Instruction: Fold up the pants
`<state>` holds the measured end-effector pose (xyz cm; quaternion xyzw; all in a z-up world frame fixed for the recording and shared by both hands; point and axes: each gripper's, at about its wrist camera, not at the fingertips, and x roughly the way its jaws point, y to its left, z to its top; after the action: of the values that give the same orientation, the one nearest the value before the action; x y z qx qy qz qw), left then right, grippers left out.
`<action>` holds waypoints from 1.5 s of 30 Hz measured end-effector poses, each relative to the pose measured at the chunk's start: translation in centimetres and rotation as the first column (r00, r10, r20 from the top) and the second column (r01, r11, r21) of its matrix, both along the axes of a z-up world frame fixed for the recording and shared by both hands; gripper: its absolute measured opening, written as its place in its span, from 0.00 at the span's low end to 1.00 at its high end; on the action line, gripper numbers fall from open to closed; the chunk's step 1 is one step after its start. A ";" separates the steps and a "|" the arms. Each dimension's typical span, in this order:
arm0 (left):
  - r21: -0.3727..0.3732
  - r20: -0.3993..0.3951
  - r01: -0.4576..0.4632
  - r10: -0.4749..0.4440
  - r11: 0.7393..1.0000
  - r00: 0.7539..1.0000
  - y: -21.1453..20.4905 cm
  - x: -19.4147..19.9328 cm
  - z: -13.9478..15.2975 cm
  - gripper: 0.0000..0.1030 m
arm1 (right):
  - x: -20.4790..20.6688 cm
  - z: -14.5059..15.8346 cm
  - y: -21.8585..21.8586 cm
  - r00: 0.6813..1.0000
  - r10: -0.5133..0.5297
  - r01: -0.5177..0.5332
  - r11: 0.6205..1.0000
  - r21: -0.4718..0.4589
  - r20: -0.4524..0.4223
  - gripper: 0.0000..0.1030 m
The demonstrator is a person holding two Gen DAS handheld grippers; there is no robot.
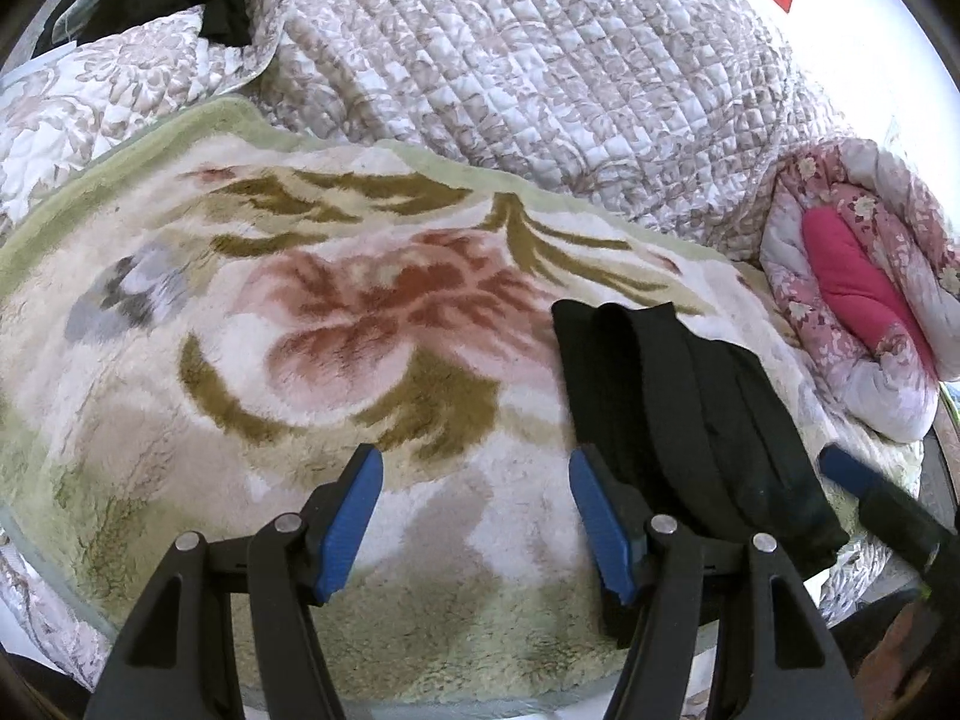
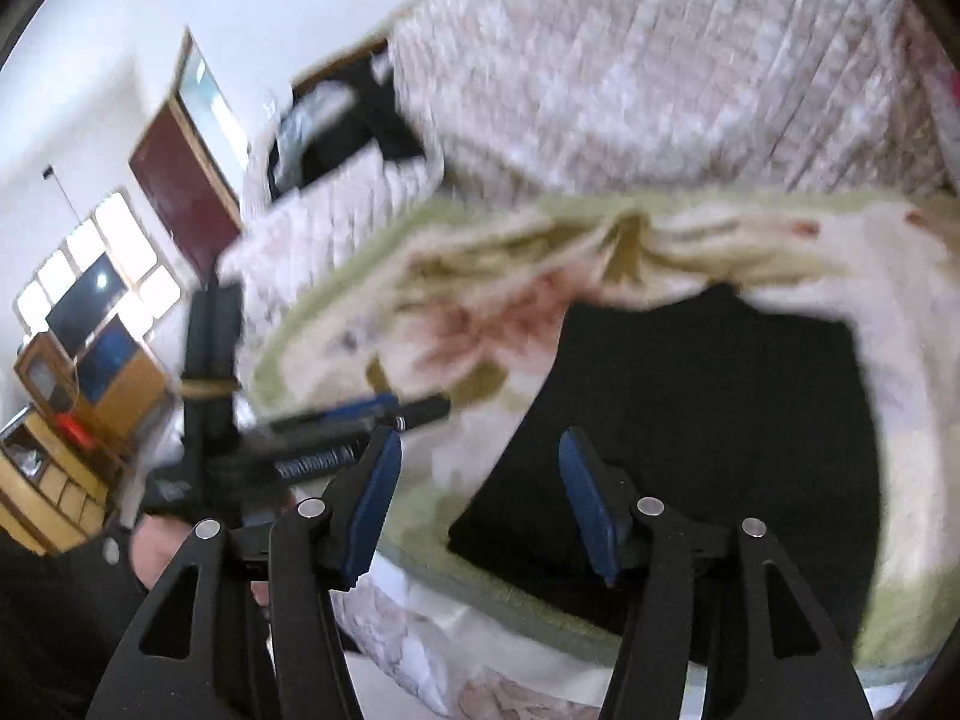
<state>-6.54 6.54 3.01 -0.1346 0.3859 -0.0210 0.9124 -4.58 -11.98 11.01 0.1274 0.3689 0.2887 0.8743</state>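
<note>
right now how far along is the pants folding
Mostly done, it seems: the black fabric pants lie in a narrow layered bundle on the fluffy floral blanket. Nothing is in hand: the left tool is open over bare blanket, and the right tool is open above the dark cloth, gripping nothing. What is left is perhaps one more fold or tidy; the blurred right view cannot settle it.

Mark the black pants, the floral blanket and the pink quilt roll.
black pants [image 1: 678, 414], left wrist view, middle of the folded stack
floral blanket [image 1: 360, 312], left wrist view, red flower at its centre
pink quilt roll [image 1: 852, 294], left wrist view, its solid pink core
</note>
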 end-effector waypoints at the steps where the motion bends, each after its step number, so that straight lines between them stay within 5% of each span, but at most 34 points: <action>1: -0.004 0.005 0.007 -0.007 1.000 1.000 -0.1 0.0 0.1 0.65 | 0.1 -0.1 -0.6 0.999 -0.038 0.038 0.999 -0.011 -0.007 0.54; 3: -0.014 0.019 0.030 -0.030 0.999 0.999 -0.6 -0.1 0.3 0.65 | 1.2 -2.2 -1.6 0.986 -0.138 0.126 0.984 -0.126 -0.090 0.45; 5: -0.019 0.034 0.061 -0.060 0.998 0.998 -1.4 0.0 0.7 0.65 | 1.9 -5.1 -1.1 0.969 -0.131 0.086 0.973 -0.213 -0.209 0.35; 7: -0.020 0.046 0.094 -0.093 0.995 0.995 -2.2 0.0 1.2 0.65 | 1.3 -4.7 -0.1 0.982 -0.091 0.049 0.969 -0.244 -0.163 0.35; 9: -0.014 0.057 0.125 -0.124 0.992 0.991 -3.0 0.1 1.8 0.65 | 1.8 -3.4 -0.3 0.982 -0.049 0.020 0.987 -0.160 -0.182 0.31; 13: -0.012 0.069 0.182 -0.180 0.983 0.981 -4.7 1.2 3.2 0.65 | 4.5 -1.1 -2.9 0.981 -0.140 0.108 0.969 -0.221 -0.131 0.31; 20: 0.045 0.090 0.304 -0.307 0.952 0.948 -8.6 5.5 4.9 0.65 | 11.2 -1.7 -6.7 0.948 -0.231 0.165 0.945 -0.281 -0.218 0.31; 24: 0.054 0.054 0.349 -0.352 0.935 0.934 -10.3 8.7 2.9 0.64 | 13.2 -4.3 -6.8 0.943 -0.212 0.133 0.947 -0.293 -0.257 0.31; 28: 0.125 -0.061 0.314 -0.309 0.941 0.949 -10.1 11.0 -1.2 0.57 | 14.3 -7.0 -7.9 0.928 -0.235 0.136 0.936 -0.324 -0.289 0.30; 37: 0.143 -0.010 0.307 -0.309 0.941 0.951 -9.7 9.5 0.1 0.57 | 12.8 -5.7 -7.8 0.940 -0.244 0.157 0.930 -0.332 -0.240 0.31; 45: 0.191 0.041 0.291 -0.304 0.937 0.952 -9.9 4.8 2.8 0.57 | 5.2 -2.9 -6.9 0.964 -0.229 0.185 0.942 -0.282 -0.134 0.35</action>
<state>-1.76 -3.34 5.76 0.0105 0.3699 -0.1278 0.9202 0.60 -18.90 8.12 0.0701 0.4599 0.1311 0.8754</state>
